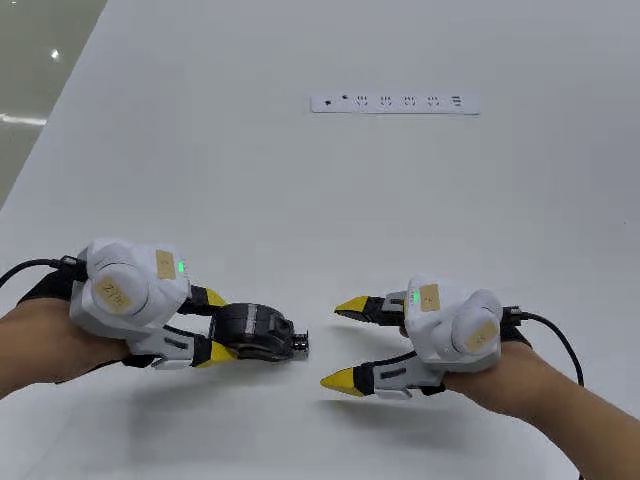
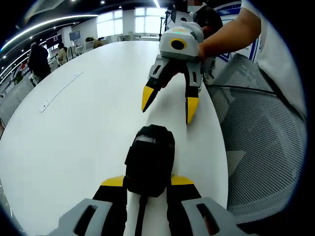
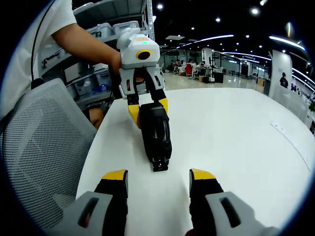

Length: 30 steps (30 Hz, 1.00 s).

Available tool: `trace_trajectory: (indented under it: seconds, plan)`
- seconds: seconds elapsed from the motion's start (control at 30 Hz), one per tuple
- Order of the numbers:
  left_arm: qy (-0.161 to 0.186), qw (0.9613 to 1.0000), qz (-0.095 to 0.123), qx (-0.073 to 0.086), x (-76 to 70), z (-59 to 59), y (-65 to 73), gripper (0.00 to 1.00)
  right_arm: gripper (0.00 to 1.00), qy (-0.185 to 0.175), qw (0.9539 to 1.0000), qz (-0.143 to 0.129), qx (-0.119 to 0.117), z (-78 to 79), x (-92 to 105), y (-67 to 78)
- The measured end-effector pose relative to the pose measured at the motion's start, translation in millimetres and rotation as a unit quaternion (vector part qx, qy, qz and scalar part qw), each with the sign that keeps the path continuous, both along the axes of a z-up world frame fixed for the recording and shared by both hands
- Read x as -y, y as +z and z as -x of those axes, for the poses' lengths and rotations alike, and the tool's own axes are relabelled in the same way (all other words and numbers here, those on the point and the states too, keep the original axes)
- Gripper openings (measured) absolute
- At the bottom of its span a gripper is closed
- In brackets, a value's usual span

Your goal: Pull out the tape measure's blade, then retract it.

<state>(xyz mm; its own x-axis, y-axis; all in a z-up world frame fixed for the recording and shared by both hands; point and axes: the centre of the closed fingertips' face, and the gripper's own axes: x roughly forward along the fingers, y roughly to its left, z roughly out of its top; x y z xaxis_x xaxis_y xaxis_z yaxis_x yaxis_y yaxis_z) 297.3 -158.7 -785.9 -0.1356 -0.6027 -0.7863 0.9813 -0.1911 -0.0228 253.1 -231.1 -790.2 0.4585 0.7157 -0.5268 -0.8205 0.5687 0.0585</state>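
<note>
Open-plan office, distant desks (image 3: pixel 212 74), ceiling striplights (image 3: pixel 215 37)

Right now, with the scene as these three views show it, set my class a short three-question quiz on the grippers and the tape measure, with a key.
1. True or false: the right gripper is shut on the tape measure.
2. What holds the tape measure? A. the left gripper B. a bare hand C. nothing, it lies free
3. Fill in: the right gripper's jaws stand ____.
Key: 1 false; 2 A; 3 open.
</note>
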Motion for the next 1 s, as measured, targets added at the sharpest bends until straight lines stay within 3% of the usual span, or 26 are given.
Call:
trace_trajectory:
  seconds: [0.43, 0.73, 1.0]
  plan:
    - [-0.003, 0.9999, -0.014, 0.002, -1.1, -0.4, -0.2, 0.28, 0.38, 0.018, 0.9998, 0.000, 0.010, -12.8, -12.2, -6.5]
    - [-0.001, 0.9999, -0.015, -0.001, -1.2, -0.3, -0.8, 0.28, 0.26, 0.020, 0.9997, 0.009, 0.006, -11.9, -13.7, -16.4]
    - [0.000, 0.9999, -0.017, -0.002, -1.4, 0.3, -1.5, 0.28, 0.23, 0.016, 0.9998, 0.005, 0.005, -14.7, -15.7, -20.5]
